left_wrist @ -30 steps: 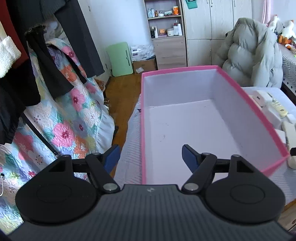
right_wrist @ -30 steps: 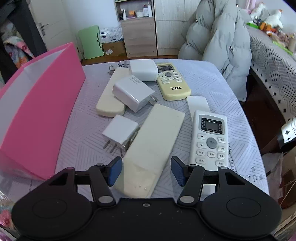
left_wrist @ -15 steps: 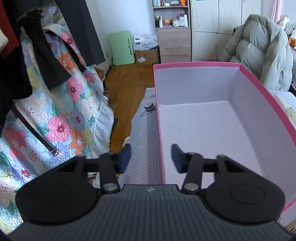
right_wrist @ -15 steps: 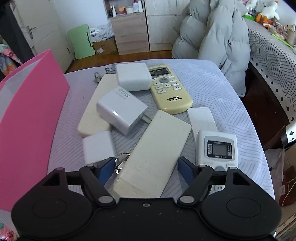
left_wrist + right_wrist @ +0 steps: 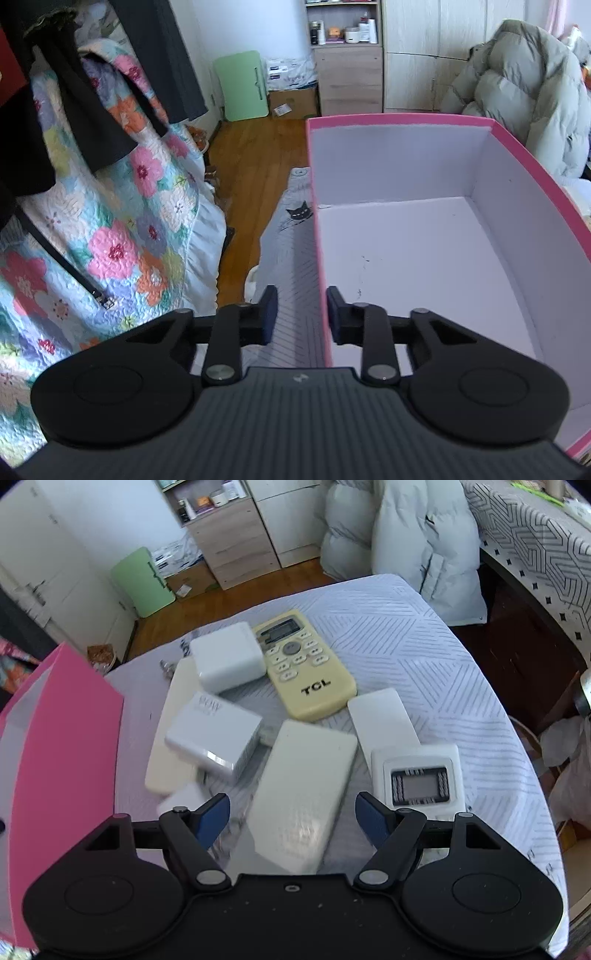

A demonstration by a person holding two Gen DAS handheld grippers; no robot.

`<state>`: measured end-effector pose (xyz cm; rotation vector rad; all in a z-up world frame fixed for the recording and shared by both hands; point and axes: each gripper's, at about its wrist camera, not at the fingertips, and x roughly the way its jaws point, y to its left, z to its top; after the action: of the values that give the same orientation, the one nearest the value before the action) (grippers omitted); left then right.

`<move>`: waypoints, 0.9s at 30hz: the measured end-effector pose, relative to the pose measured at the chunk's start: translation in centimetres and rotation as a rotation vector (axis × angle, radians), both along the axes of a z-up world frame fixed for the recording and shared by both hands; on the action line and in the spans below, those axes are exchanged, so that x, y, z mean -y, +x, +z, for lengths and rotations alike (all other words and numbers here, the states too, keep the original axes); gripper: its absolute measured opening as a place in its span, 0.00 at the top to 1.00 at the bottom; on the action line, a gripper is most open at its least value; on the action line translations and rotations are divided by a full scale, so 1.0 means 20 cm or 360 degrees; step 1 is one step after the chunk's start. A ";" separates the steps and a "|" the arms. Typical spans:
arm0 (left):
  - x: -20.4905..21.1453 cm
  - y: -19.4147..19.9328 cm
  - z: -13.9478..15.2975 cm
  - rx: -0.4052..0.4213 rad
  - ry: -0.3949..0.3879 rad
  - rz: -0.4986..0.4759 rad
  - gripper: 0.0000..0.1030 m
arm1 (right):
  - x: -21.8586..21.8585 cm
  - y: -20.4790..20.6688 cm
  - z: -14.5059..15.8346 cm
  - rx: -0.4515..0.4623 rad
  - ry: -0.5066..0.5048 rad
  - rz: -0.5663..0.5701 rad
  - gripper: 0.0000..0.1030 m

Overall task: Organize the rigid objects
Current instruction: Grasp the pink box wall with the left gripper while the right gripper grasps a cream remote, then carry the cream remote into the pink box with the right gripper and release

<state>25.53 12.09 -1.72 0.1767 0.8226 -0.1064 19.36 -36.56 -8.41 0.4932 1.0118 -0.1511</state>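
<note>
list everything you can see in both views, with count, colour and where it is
pink box: 1, pink outside, white inside, nothing in it, left of the items
remotes: 5; yellowed TCL remote at the far side; white display remote near right; white face-down remote behind it; cream face-down remote in the middle; cream face-down remote on the left under a charger
chargers: 3, white; upper charger beside the TCL remote; middle charger; small charger near the left finger
tablecloth: 1, white with grey lines, under the items
puffer jacket: 1, grey, behind the table
floral quilt: 1, multicoloured, far left
left gripper: open, straddling the box's left wall
right gripper: open, around the middle cream remote's near end
</note>
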 end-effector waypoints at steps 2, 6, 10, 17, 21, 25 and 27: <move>0.00 0.00 0.00 -0.0006 -0.0034 -0.0011 0.85 | 0.01 0.04 -0.01 -0.0014 -0.0006 -0.0040 0.28; -0.01 -0.01 0.00 0.0013 -0.0055 -0.0012 0.88 | 0.00 0.08 -0.03 -0.0014 -0.0099 -0.0047 0.41; 0.02 -0.03 0.01 0.0069 -0.0016 -0.0017 0.89 | -0.03 0.10 -0.03 -0.0031 -0.0177 0.0000 0.40; 0.02 -0.06 0.01 0.0112 -0.0035 -0.0016 0.94 | -0.05 0.05 0.02 0.0045 -0.0218 0.0032 0.43; 0.02 -0.07 0.01 0.0115 -0.0060 -0.0013 0.96 | -0.05 -0.07 0.13 0.0216 -0.0210 0.0027 0.44; 0.01 -0.07 0.01 0.0121 -0.0077 -0.0006 0.96 | -0.08 -0.19 0.28 0.0420 -0.0223 0.0057 0.44; 0.01 -0.08 0.01 0.0134 -0.0078 -0.0012 0.96 | -0.11 -0.23 0.35 0.0507 -0.0238 0.0100 0.44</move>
<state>24.00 11.81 -1.50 0.1374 0.7346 -0.1255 14.70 -34.39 -1.40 0.3353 0.6976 -0.0877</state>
